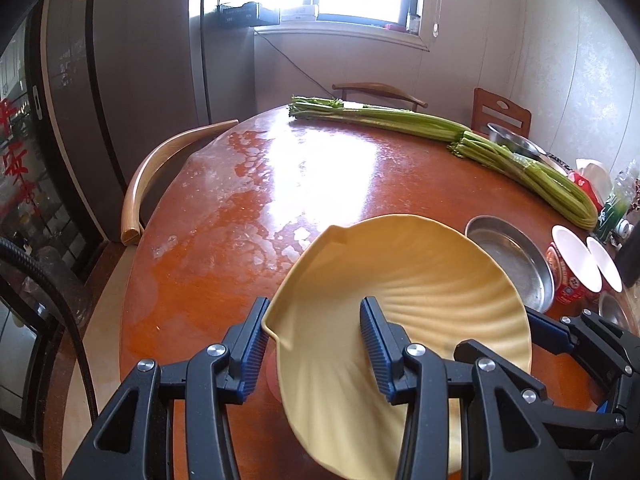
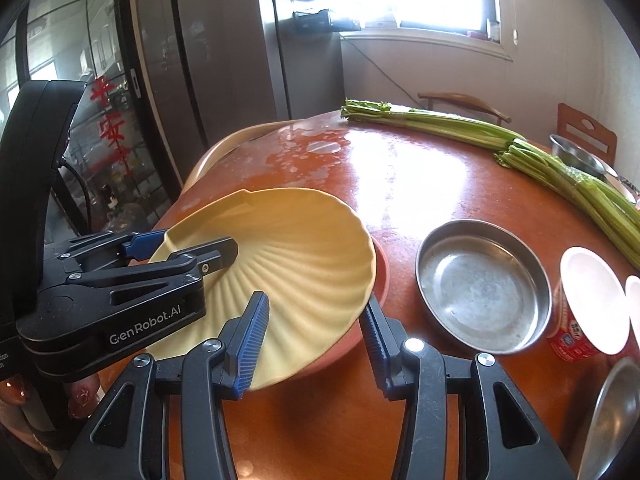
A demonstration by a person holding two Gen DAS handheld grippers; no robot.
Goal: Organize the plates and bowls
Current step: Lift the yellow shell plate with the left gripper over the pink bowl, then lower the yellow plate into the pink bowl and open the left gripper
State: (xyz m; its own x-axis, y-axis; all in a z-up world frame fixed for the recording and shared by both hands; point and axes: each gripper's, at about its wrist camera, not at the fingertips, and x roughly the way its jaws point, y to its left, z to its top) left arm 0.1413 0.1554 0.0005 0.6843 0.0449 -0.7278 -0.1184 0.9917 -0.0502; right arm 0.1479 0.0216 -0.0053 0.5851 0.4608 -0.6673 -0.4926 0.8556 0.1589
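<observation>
Both the left gripper [image 1: 314, 344] and right gripper [image 2: 316, 344] clamp the tilted yellow shell-shaped plate [image 2: 288, 256] at opposite rims; shared grip steadies it above the worktop [image 1: 320, 184].

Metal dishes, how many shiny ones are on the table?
3: a round pan beside the yellow plate, a bowl far back behind the green stalks, and one at the right edge, partly cut off. Others may be hidden.

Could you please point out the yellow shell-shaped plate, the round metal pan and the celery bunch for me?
yellow shell-shaped plate [image 2: 304, 248]: right wrist view, ribbed inner surface.
round metal pan [image 2: 480, 292]: right wrist view, flat bottom.
celery bunch [image 1: 408, 118]: left wrist view, middle of the stalks.
</observation>
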